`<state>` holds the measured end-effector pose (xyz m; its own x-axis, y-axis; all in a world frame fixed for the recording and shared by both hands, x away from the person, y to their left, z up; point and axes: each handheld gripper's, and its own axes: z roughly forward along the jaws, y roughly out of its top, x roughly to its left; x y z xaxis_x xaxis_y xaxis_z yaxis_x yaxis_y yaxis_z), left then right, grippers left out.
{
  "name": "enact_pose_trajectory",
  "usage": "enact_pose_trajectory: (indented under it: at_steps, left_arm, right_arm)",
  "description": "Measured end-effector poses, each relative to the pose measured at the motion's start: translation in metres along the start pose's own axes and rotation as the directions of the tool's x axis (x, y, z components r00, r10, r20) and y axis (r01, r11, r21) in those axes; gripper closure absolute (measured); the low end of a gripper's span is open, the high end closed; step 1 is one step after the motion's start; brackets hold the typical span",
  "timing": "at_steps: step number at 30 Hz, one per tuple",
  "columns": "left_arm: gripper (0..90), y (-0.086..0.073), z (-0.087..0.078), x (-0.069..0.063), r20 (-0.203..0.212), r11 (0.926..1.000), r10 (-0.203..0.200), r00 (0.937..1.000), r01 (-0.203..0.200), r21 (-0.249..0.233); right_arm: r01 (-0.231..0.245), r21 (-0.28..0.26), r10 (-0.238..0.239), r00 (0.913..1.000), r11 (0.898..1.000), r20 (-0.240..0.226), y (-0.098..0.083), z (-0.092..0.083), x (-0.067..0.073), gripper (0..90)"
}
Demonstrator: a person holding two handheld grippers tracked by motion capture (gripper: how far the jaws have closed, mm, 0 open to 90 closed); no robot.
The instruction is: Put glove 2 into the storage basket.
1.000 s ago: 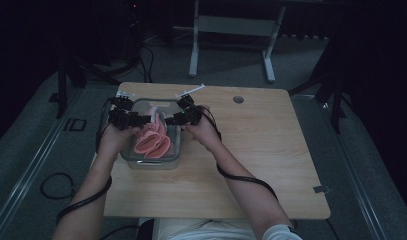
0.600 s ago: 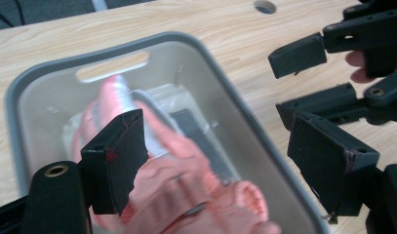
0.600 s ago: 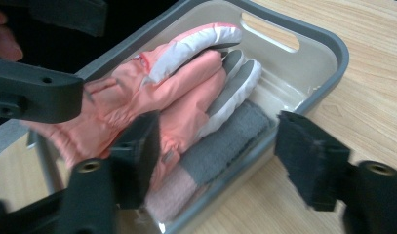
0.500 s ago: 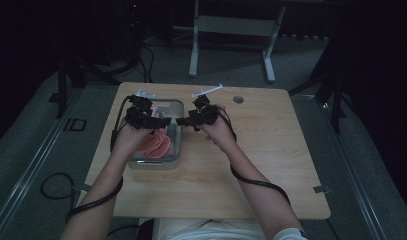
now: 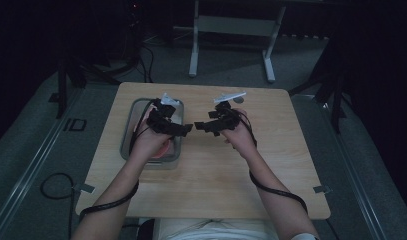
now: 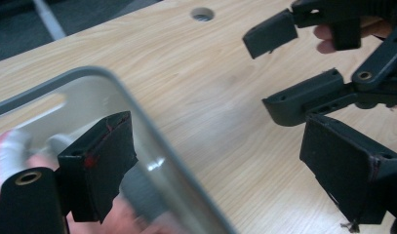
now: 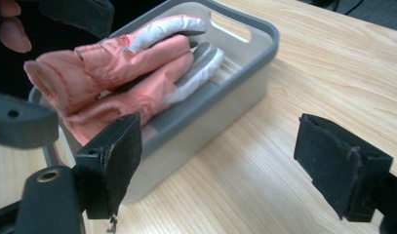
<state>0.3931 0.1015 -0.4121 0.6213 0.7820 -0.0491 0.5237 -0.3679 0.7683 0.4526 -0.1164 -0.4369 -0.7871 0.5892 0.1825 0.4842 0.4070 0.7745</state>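
Pink-and-grey gloves (image 7: 137,73) now lie loose in the grey bin (image 7: 245,63), let go since a second ago; left hand-held gripper (image 5: 177,129) and right hand-held gripper (image 5: 207,125) have lifted away, jaws spread and empty, tips facing over the desk (image 5: 271,165); the stowing looks finished.

Bin (image 5: 127,135) is set on table (image 5: 271,165), left half. Gloves (image 7: 137,83) are laid in bin. Left gripper (image 5: 183,129) is held over bin's right edge; right gripper (image 5: 203,126) just right of it, tips nearly meeting.
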Motion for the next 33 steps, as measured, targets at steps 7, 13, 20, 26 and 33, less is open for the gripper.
enact_pose_trajectory:
  at_steps: [7, 13, 20, 26, 33]
  left_arm:
    - [12.3, 0.002, 0.015, -0.025, 0.027, 0.9986, 0.052, 0.9983, -0.053, 0.004]
    - [8.9, -0.004, 0.03, -0.042, 0.076, 0.9951, 0.093, 0.9927, -0.095, 0.027]
    - [8.0, -0.01, 0.046, -0.058, 0.127, 0.9882, 0.143, 0.9816, -0.149, 0.038]
    - [8.1, -0.019, 0.06, -0.071, 0.171, 0.9834, 0.161, 0.9721, -0.173, 0.056]
    - [8.3, -0.03, 0.075, -0.083, 0.185, 0.978, 0.18, 0.966, -0.196, 0.07]
  right_arm:
    - [0.023, -0.008, -0.022, 0.9996, 1.0, 0.017, -0.021, -0.014, -0.006, 17.2]
    - [0.028, 0.001, -0.028, 0.9995, 1.0, 0.011, -0.047, -0.018, -0.014, 16.9]
    - [0.037, 0.018, -0.038, 0.9989, 0.999, 0.027, -0.074, -0.023, -0.025, 16.7]
    - [0.034, 0.047, -0.036, 0.9987, 0.998, 0.036, -0.098, -0.025, -0.034, 16.6]
    - [0.029, 0.058, -0.032, 0.9983, 0.998, 0.049, -0.114, -0.03, -0.041, 16.4]
